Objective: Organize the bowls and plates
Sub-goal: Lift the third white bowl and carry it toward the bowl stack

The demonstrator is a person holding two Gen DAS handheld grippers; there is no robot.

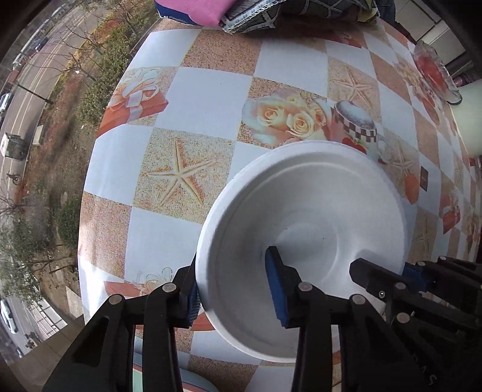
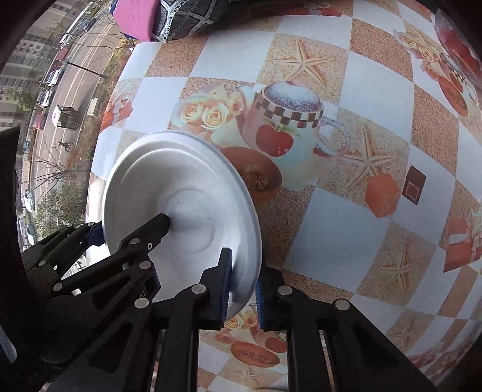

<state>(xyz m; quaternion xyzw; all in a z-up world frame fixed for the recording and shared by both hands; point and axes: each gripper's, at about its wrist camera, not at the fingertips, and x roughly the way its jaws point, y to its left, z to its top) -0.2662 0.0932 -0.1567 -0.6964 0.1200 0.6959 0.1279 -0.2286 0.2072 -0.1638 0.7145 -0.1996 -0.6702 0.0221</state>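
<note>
The white bowl (image 1: 304, 229), round, smooth and matte with a ridged rim, hangs tilted over the table (image 1: 192, 99), pinched from both sides. The left gripper (image 1: 238, 289) straddles the near rim, one blue-padded finger inside, one outside; the right gripper (image 2: 242, 291) is clamped narrowly on the opposite edge. The glossy tablecloth (image 2: 355, 229) shows checks, starfish and roses

A checked tablecloth (image 1: 205, 99) fills both views, white squares alternating with sandy ones printed with starfish, roses, gift boxes and a teapot; folded cloths (image 1: 241, 15), pink and dark with white trim, lie at its 12 o'clock edge; at 9 o'clock, through a window, a street (image 1: 33, 69) with parked cars and bare trees.
</note>
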